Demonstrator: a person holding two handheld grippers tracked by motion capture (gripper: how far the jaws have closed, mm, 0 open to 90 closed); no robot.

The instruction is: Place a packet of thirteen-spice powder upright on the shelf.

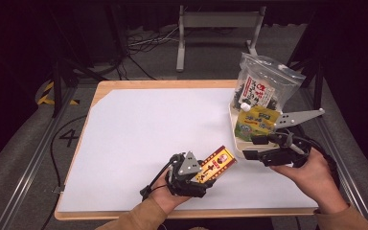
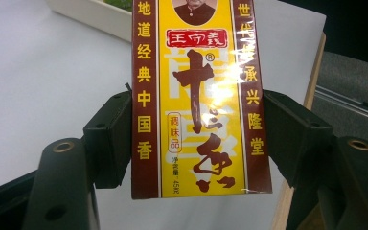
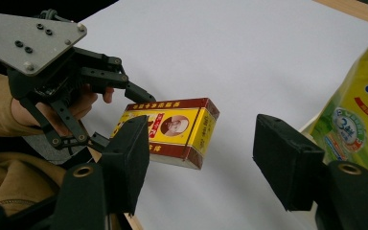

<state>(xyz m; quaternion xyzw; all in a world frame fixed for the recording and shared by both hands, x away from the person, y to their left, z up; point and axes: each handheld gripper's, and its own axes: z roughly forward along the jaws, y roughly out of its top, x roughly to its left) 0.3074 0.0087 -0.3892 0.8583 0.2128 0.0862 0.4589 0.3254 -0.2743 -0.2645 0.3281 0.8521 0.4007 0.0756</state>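
Note:
A yellow and dark red box with Chinese print is held just above the white sheet near the table's front edge. My left gripper is shut on its lower end, and in the left gripper view the box stands between both black pads. In the right gripper view the box hangs from the left gripper. To the box's right, my right gripper is open with nothing in it, its jaws set wide apart and pointing toward the box.
A white tray at the right edge holds a yellow-green spouted pouch and a clear zip bag of dark contents. The pouch is close beside the right gripper. White paper covers the wooden table.

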